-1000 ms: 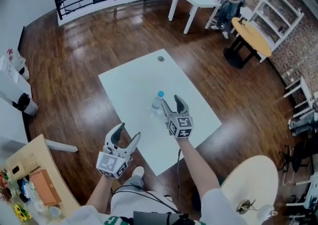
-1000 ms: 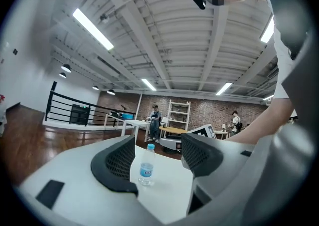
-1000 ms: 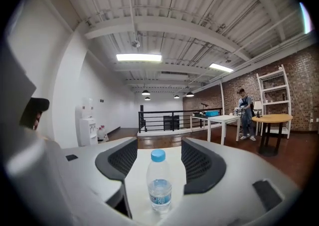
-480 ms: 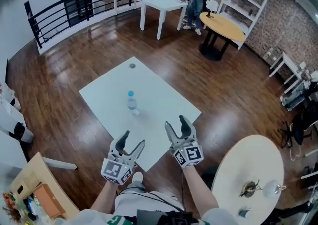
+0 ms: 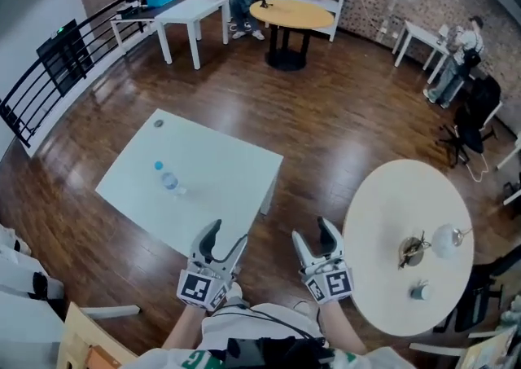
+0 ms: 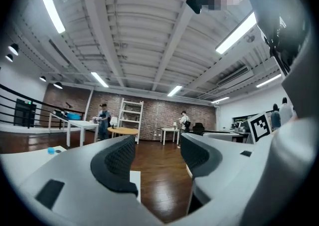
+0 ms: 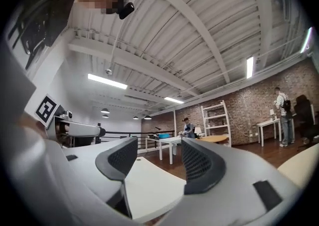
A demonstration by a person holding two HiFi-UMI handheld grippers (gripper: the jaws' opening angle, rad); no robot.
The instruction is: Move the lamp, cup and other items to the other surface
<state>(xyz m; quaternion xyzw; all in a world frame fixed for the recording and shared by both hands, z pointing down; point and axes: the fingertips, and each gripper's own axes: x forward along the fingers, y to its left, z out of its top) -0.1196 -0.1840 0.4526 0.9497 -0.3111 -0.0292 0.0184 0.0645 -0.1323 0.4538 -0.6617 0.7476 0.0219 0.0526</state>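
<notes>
Lamp point(image 5: 445, 239) and cup point(image 5: 419, 292) near round table point(image 5: 374, 213) edge

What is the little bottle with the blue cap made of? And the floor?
The bottle looks like clear plastic: its body is see-through and pale. The floor looks like dark, shiny wood: plank lines and glare show.

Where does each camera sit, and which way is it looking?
Head view: sits on the person's head and looks steeply down at the white table and the round table; both arms, the left gripper and the right gripper show.
Left gripper view: rides on the left gripper and looks level across the room at the brick wall; its open, empty jaws show.
Right gripper view: rides on the right gripper and looks over the white table; its open, empty jaws show.
Shared: both gripper views see the white shelf and the wooden table.
</notes>
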